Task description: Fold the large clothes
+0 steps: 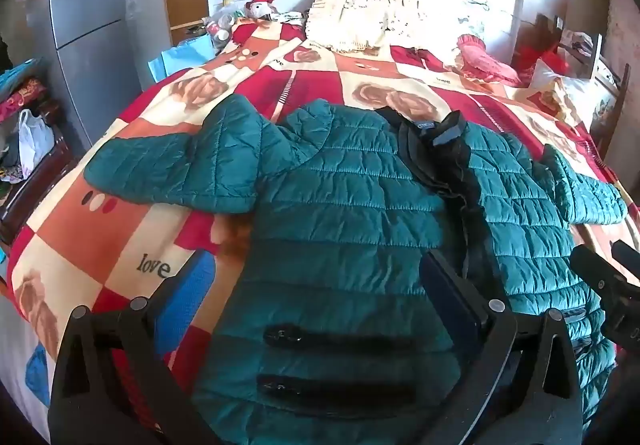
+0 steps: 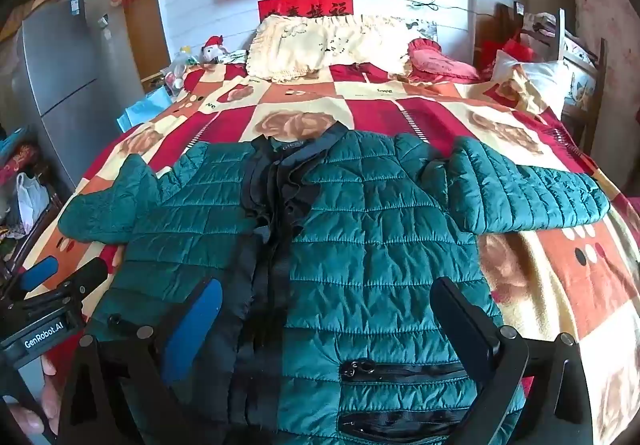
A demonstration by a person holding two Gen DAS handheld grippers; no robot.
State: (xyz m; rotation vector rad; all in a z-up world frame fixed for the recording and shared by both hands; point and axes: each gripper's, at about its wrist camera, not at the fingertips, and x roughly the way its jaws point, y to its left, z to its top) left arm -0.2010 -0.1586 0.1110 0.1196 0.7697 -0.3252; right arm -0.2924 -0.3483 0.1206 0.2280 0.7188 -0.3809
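A teal quilted puffer jacket [image 1: 352,197] lies front-up and spread out on the bed, both sleeves out to the sides, its dark zipper placket open down the middle. It also shows in the right wrist view [image 2: 360,237]. My left gripper [image 1: 316,293] is open above the jacket's left lower panel, over two black pocket zippers [image 1: 340,339]. My right gripper [image 2: 328,309] is open above the jacket's right lower panel and placket. Neither holds anything. The left gripper also shows at the left edge of the right wrist view [image 2: 68,285].
The bed carries a red, orange and cream patchwork blanket [image 1: 120,229] with cream pillows [image 2: 320,45] and a pink cushion [image 2: 436,63] at the head. A grey fridge [image 1: 88,25] stands left. A wooden headboard and clutter [image 2: 560,53] stand right.
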